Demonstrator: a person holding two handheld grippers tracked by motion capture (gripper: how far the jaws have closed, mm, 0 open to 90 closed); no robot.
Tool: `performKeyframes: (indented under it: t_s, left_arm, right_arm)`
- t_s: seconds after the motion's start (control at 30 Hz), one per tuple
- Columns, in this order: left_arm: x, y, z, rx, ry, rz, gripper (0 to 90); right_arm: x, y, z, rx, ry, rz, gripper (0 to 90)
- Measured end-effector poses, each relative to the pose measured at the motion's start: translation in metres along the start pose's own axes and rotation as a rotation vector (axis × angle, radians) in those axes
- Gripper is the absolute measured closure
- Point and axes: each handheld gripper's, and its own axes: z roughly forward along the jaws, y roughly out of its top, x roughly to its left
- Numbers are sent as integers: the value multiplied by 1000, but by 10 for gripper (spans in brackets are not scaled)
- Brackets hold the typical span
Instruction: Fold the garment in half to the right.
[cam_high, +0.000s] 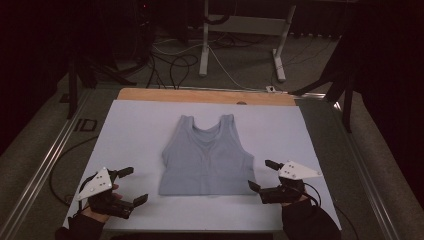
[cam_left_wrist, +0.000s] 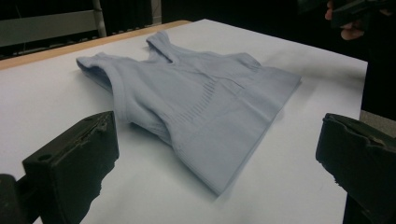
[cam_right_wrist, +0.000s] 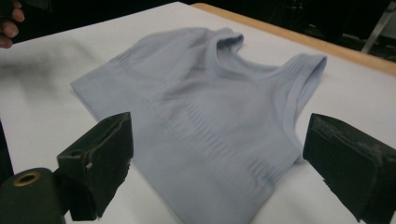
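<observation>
Dim overall, surroundings near black. White sheet (cam_high: 135, 130) brightest, no glare. High view soft, grainy. Gripper views: jaws close up, slightly blurred; soft shadows under top (cam_left_wrist: 196, 102).

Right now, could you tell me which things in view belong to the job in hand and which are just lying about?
Likely part of the job:
- pale blue tank top, flat on the white table cover
- left tool, open beside it
- right tool, open beside it

Just lying about:
- cables on the floor
- white desk legs beyond the table
</observation>
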Motion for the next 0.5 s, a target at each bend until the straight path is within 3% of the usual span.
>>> performKeyframes:
  t_s: [0.23, 0.37, 0.5]
  left_arm:
    - [3, 13, -2, 3, -3, -11, 2]
    - [3, 21, -1, 24, 3, 8, 2]
    - [3, 27, 2, 33, 9, -1, 2]
  right_arm:
    - [-4, 24, 2, -23, -6, -33, 87]
    - [-6, 37, 9, -37, 6, -41, 87]
    - [-7, 48, 21, -40, 24, -49, 87]
